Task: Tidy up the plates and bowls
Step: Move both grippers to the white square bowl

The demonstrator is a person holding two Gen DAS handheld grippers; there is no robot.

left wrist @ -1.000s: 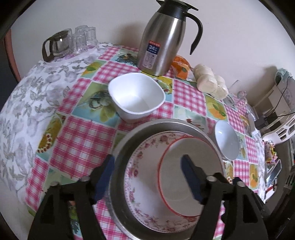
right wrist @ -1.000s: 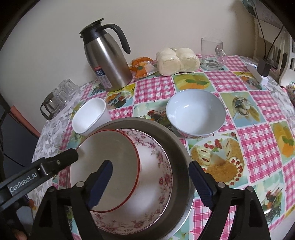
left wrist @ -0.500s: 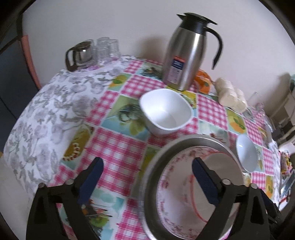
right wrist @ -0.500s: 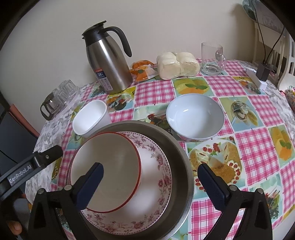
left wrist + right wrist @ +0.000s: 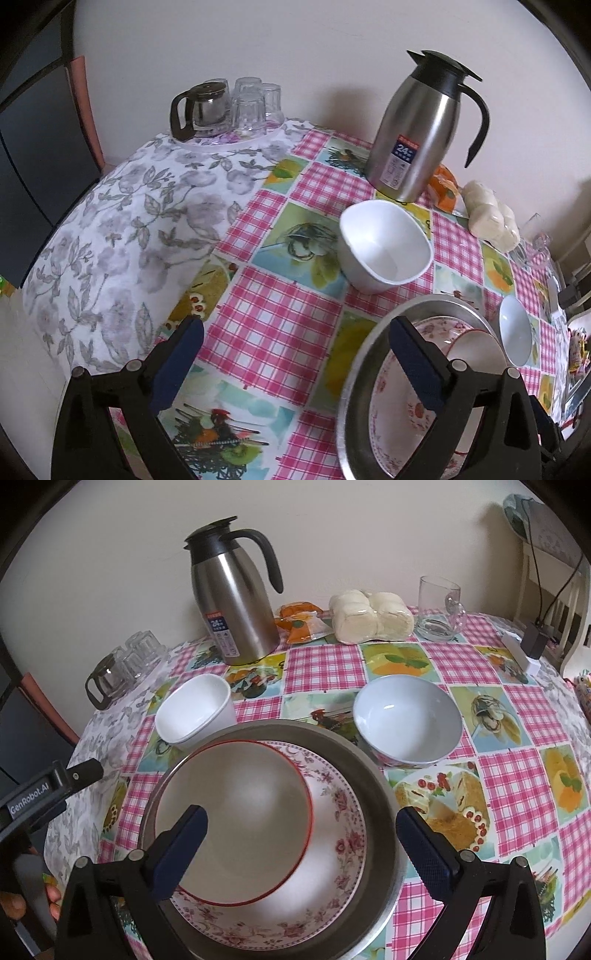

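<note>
A steel pan (image 5: 373, 797) holds a floral plate (image 5: 332, 853), and a red-rimmed bowl (image 5: 236, 812) lies in the plate, off to its left. My right gripper (image 5: 299, 834) hovers open above this stack with nothing between its fingers. A square white bowl (image 5: 195, 709) stands behind the pan on the left, a round white bowl (image 5: 406, 720) on the right. My left gripper (image 5: 295, 354) is open over bare tablecloth, left of the steel pan (image 5: 354, 369), and the square white bowl (image 5: 384, 243) lies ahead of it. The left gripper's body (image 5: 40, 797) shows at the right wrist view's left edge.
A steel thermos jug (image 5: 236, 602) stands at the back by the wall, with orange packets (image 5: 299, 622), wrapped buns (image 5: 369, 616) and a glass mug (image 5: 439, 609) to its right. A glass pot and tumblers (image 5: 229, 107) sit at the far left corner. A chair and charger (image 5: 535, 642) stand right.
Both grippers opened wider. My left gripper moved left off the stack and now sits over the tablecloth. The right gripper has stayed above the pan.
</note>
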